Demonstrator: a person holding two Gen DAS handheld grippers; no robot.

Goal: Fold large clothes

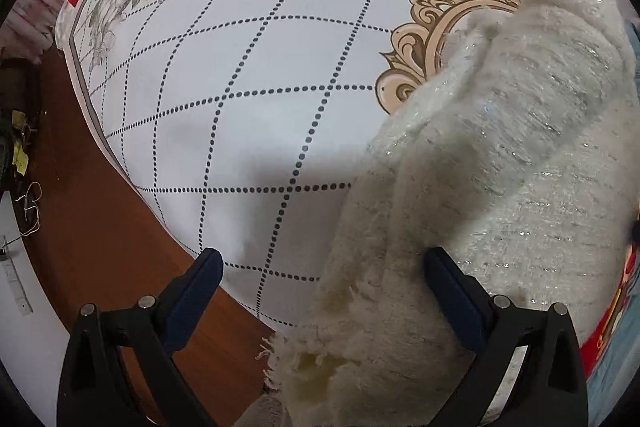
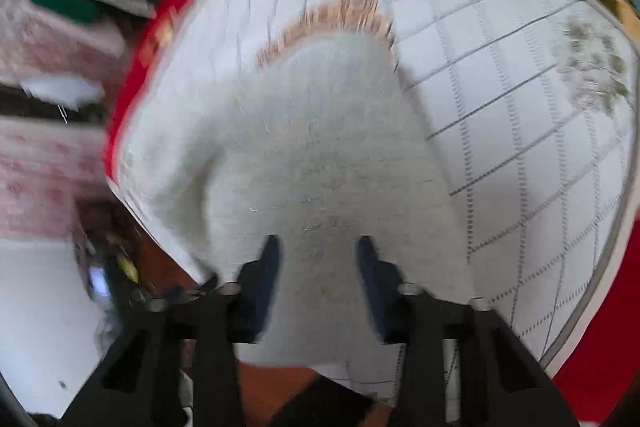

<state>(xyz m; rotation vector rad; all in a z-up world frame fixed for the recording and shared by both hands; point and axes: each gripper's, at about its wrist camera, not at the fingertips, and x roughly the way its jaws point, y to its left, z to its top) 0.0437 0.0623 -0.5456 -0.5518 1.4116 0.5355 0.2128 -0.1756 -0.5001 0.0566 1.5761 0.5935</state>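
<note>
Fuzzy cream sweater (glittery threads)

My left gripper: two matte black angular finger arms with triangular cut-outs, each capped by a dark navy pad of flat, blunt-tipped shape, and two round silver screw heads on each arm. My right gripper reads as the same build, black arms, navy pads, silver screw heads, though its view is motion-blurred and I can't make out finer detail.
</note>
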